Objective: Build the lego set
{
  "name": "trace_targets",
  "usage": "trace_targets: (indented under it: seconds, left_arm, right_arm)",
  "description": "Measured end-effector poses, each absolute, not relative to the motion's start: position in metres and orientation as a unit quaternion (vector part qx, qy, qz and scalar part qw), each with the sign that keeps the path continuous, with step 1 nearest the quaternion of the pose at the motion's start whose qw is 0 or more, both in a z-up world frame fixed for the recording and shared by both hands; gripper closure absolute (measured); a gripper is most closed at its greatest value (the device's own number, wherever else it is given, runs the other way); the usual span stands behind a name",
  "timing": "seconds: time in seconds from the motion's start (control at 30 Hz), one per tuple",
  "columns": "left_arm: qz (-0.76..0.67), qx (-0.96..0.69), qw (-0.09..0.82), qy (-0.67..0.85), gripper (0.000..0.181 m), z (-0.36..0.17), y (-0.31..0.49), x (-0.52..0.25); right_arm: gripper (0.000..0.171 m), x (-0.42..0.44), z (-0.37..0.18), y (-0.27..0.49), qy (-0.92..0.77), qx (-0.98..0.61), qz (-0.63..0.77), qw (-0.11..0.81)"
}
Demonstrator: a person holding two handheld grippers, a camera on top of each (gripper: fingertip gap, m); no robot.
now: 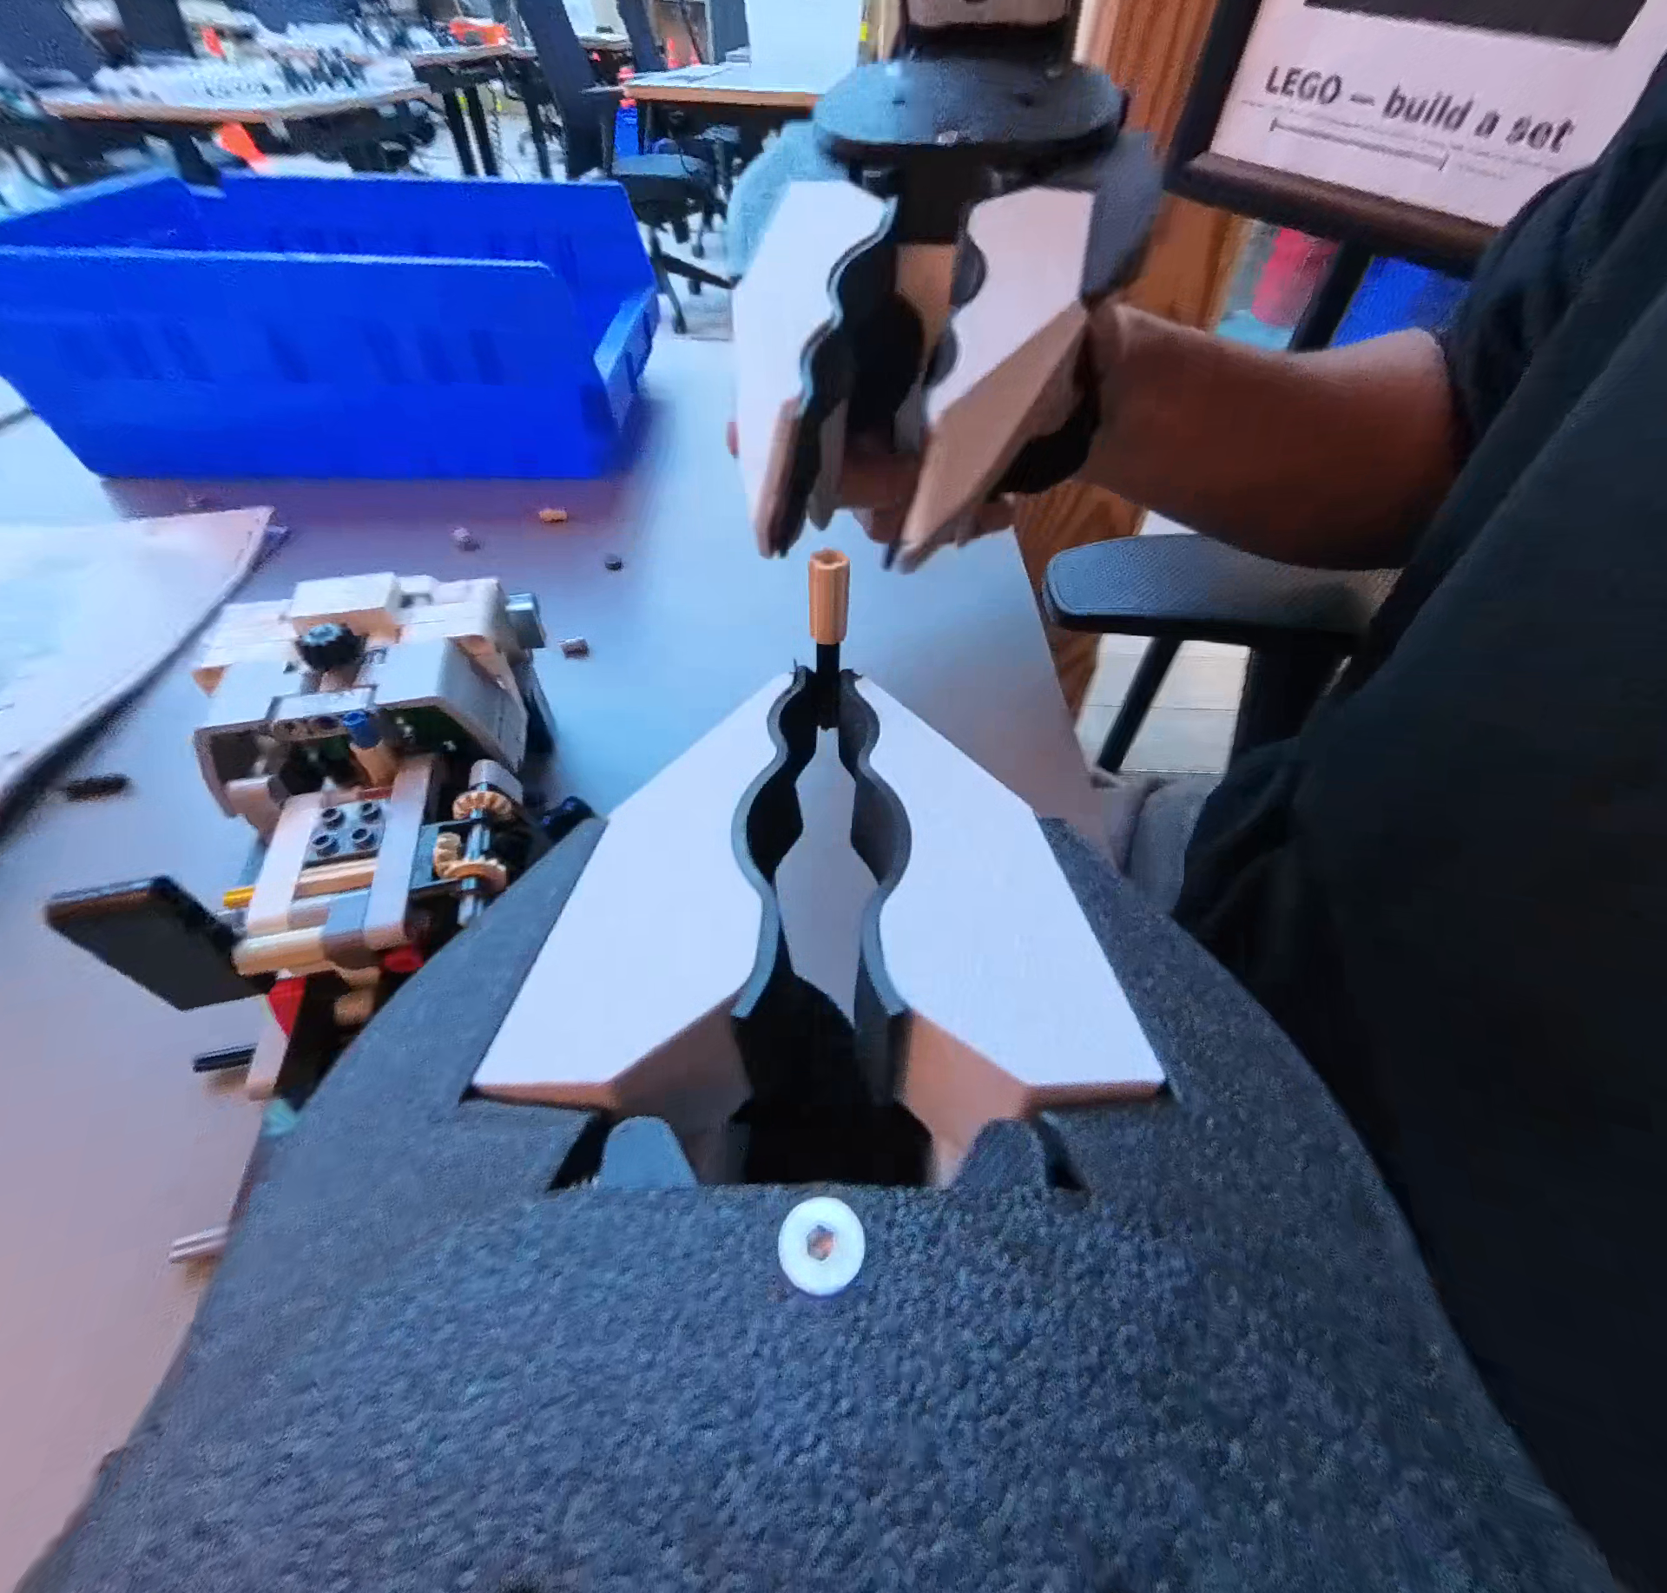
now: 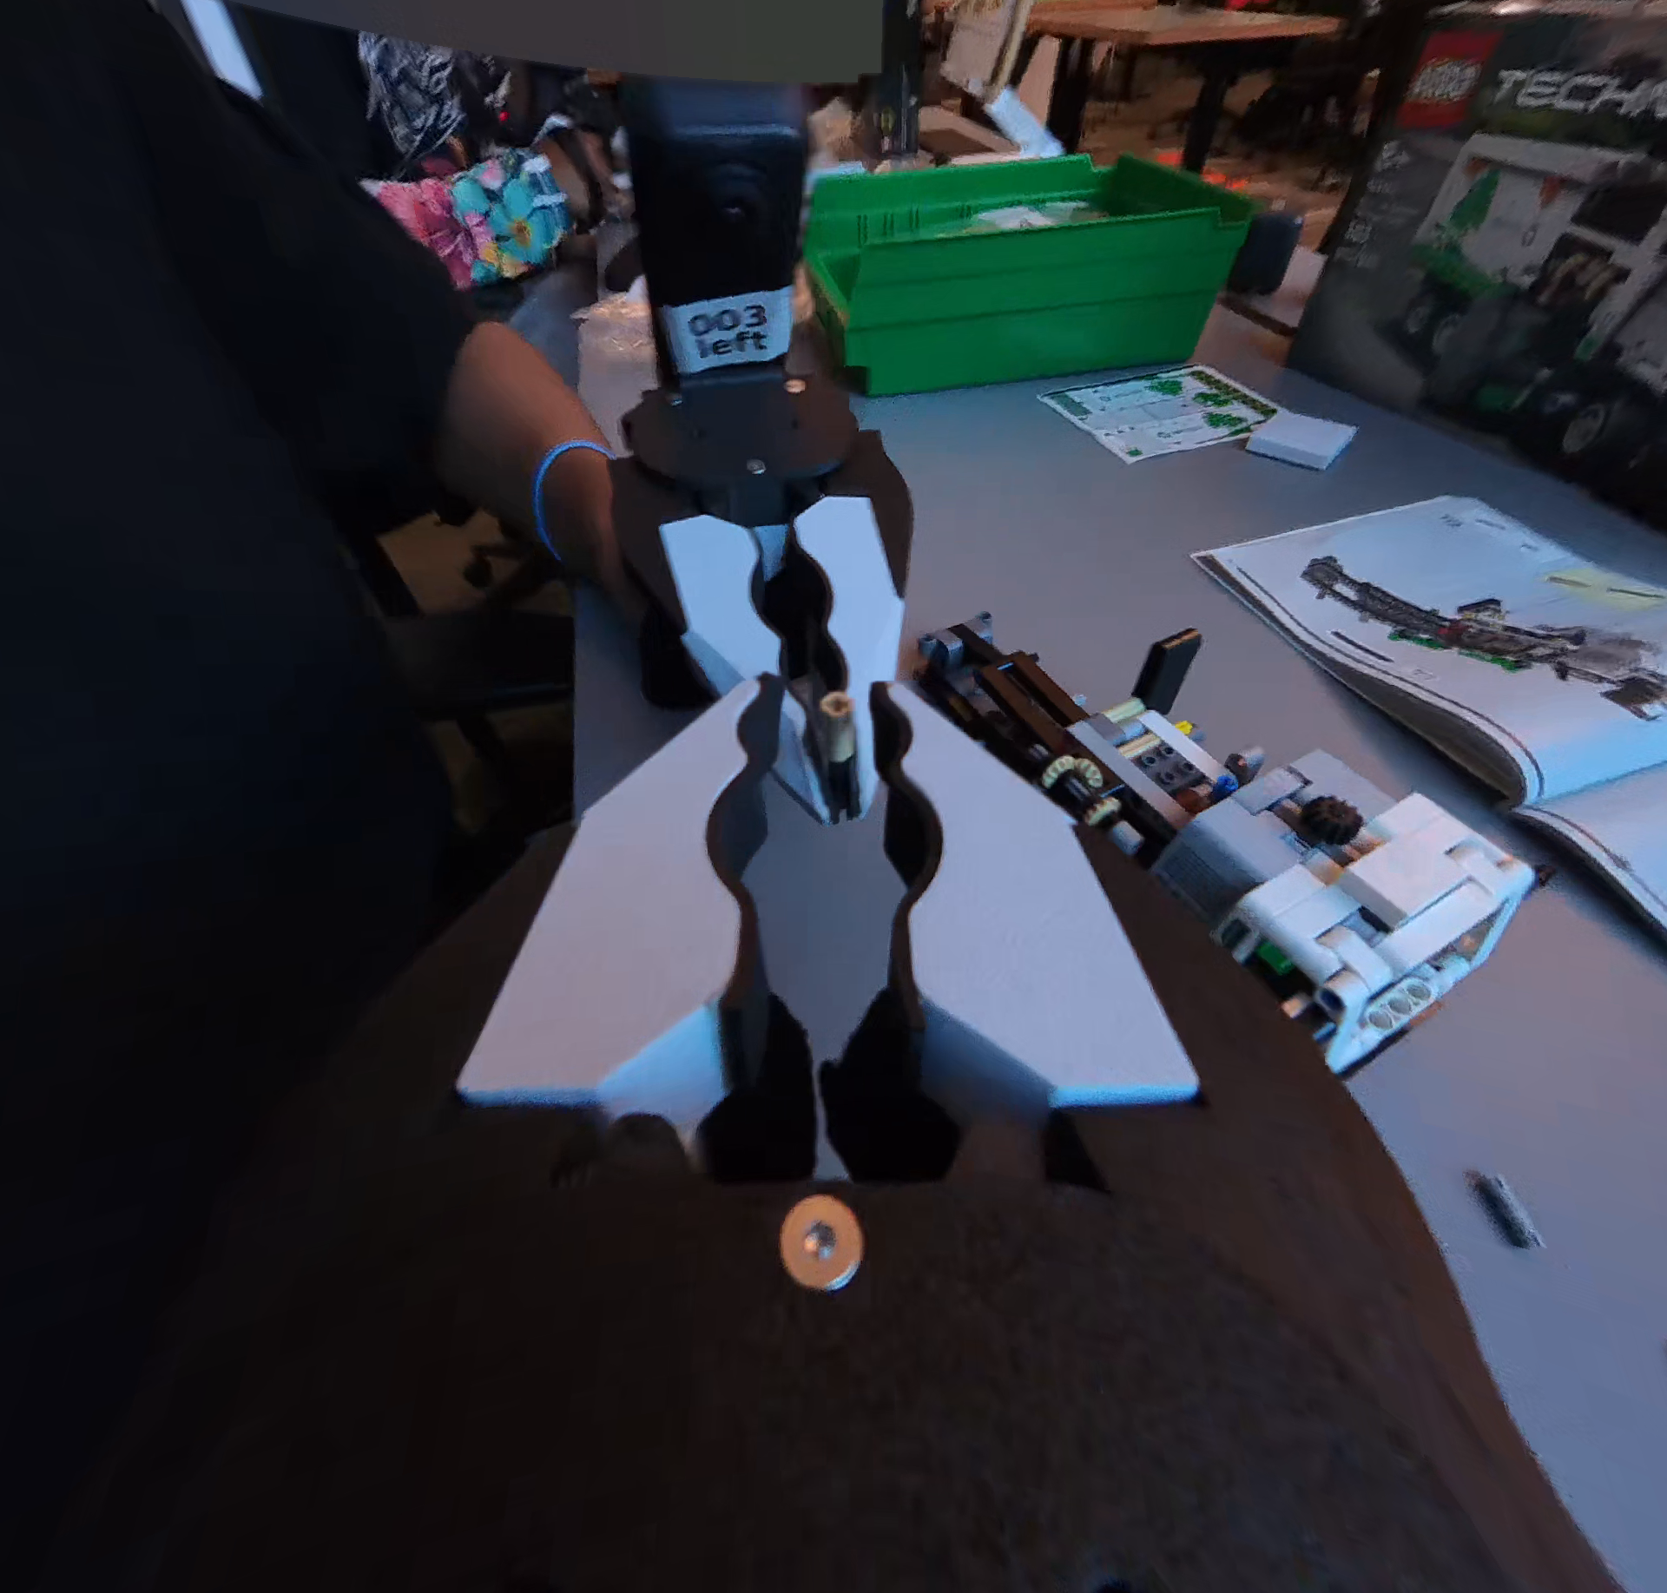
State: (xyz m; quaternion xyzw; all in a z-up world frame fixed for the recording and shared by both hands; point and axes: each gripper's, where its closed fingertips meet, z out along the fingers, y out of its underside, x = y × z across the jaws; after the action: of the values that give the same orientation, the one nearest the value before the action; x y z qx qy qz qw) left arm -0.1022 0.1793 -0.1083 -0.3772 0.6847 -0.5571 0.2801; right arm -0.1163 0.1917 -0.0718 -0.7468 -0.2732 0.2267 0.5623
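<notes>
Risk starts at the tips: in the left wrist view, the left gripper (image 1: pixel 825 693) pinches only the bottom of a black axle (image 1: pixel 826 659) with a tan bush (image 1: pixel 825 592) on top, so a sideways push can tilt it. The right gripper (image 1: pixel 834 549), jaws apart, hangs just above the bush.

Right wrist view: the right gripper (image 2: pixel 816 693) is open around the bush (image 2: pixel 836 720); closing off-centre can knock the axle out. The half-built truck (image 2: pixel 1218 819) lies right of the bush.
</notes>
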Motion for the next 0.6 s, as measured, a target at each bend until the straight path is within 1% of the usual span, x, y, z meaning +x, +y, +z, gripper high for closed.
trace_targets:
  seconds: [0.1, 0.17, 0.23, 0.3, 0.37, 0.6]
  left_arm:
    - [-0.534, -0.353, 0.318, 0.700, 0.179, -0.111, 0.175, -0.103]
    - [-0.515, -0.340, 0.345, 0.707, 0.179, -0.112, 0.174, -0.102]
    - [-0.501, -0.328, 0.362, 0.715, 0.179, -0.114, 0.172, -0.102]
    - [-0.488, -0.315, 0.370, 0.725, 0.179, -0.117, 0.168, -0.103]
    - [-0.485, -0.311, 0.369, 0.729, 0.179, -0.118, 0.167, -0.102]
    - [-0.486, -0.312, 0.365, 0.730, 0.179, -0.119, 0.166, -0.102]
  right_arm:
    - [0.150, -0.114, -0.077, 0.193, -0.251, -0.741, 0.235, 0.577]
    - [0.157, -0.118, -0.081, 0.188, -0.265, -0.736, 0.233, 0.578]
    - [0.159, -0.124, -0.090, 0.182, -0.295, -0.739, 0.210, 0.568]
    - [0.165, -0.123, -0.094, 0.182, -0.312, -0.741, 0.155, 0.574]
    - [0.165, -0.123, -0.095, 0.181, -0.319, -0.745, 0.135, 0.570]
    - [0.165, -0.123, -0.096, 0.181, -0.333, -0.741, 0.127, 0.569]
